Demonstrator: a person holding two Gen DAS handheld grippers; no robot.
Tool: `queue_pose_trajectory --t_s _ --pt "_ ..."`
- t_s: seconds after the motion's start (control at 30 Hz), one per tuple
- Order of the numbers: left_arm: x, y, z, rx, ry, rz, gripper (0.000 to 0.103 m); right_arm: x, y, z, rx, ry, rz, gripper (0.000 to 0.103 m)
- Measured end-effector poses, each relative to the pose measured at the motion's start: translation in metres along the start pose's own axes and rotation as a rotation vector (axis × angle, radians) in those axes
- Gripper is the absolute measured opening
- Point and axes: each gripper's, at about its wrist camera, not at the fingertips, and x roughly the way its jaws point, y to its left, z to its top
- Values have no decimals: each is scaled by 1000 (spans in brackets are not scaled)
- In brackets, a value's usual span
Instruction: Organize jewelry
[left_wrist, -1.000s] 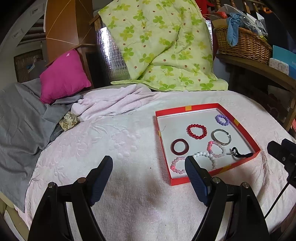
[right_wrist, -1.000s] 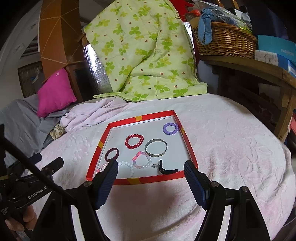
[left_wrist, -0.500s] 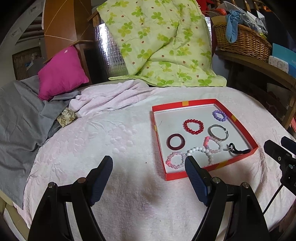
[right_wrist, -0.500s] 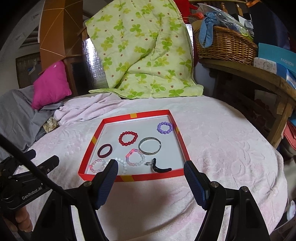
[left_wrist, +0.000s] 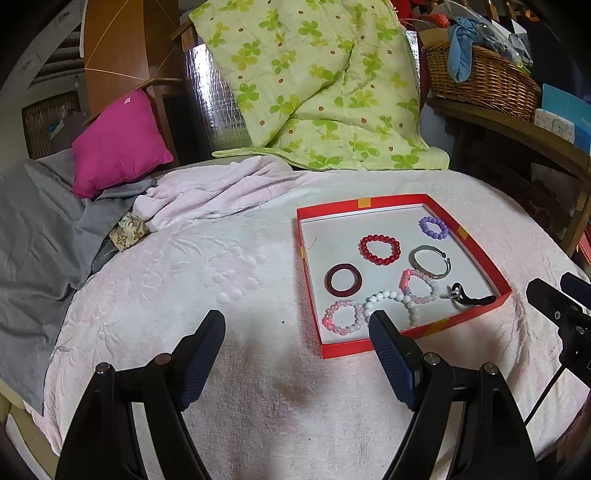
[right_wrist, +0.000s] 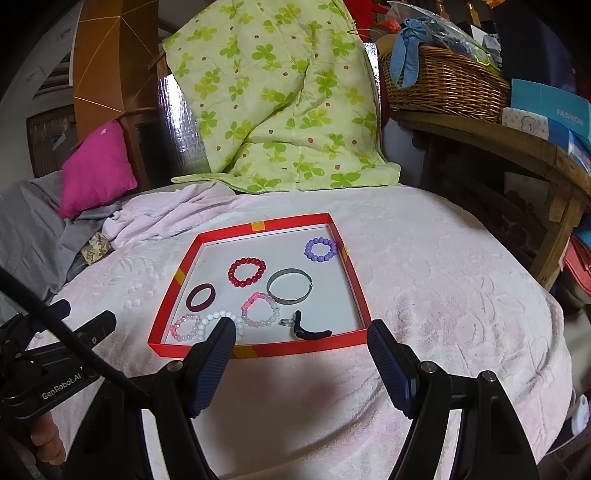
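Observation:
A red-rimmed tray (left_wrist: 334, 210) (right_wrist: 258, 226) lies on the pink bedspread. It holds a red bead bracelet (left_wrist: 380, 249) (right_wrist: 246, 272), a purple bead bracelet (left_wrist: 434, 226) (right_wrist: 320, 249), a silver bangle (left_wrist: 430, 260) (right_wrist: 290, 290), a dark red ring bangle (left_wrist: 343, 280) (right_wrist: 200, 297), pink and white bead bracelets (left_wrist: 341, 316) (right_wrist: 186, 327), and a black piece with a small ring (left_wrist: 467, 296) (right_wrist: 306, 330). My left gripper (left_wrist: 297, 332) is open and empty, left of the tray's near corner. My right gripper (right_wrist: 301, 341) is open and empty, just before the tray's near edge.
A green clover quilt (left_wrist: 314, 85) leans at the back. A magenta pillow (left_wrist: 118, 144) and grey cloth (left_wrist: 33, 229) lie at the left. A wicker basket (right_wrist: 443, 81) stands on a wooden table (right_wrist: 498, 140) at the right. The bed edge drops off at the right.
Both grippers have drawn back and risen slightly, so the tray sits a little farther off in both views. Jewelry has not moved. Both grippers stay open.

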Motion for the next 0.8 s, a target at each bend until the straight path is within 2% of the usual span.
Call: queue_pose_trajectory --t_s 0.8 --pt "5 -7 0 8 15 -16 81 5 -13 -1 11 22 -18 77"
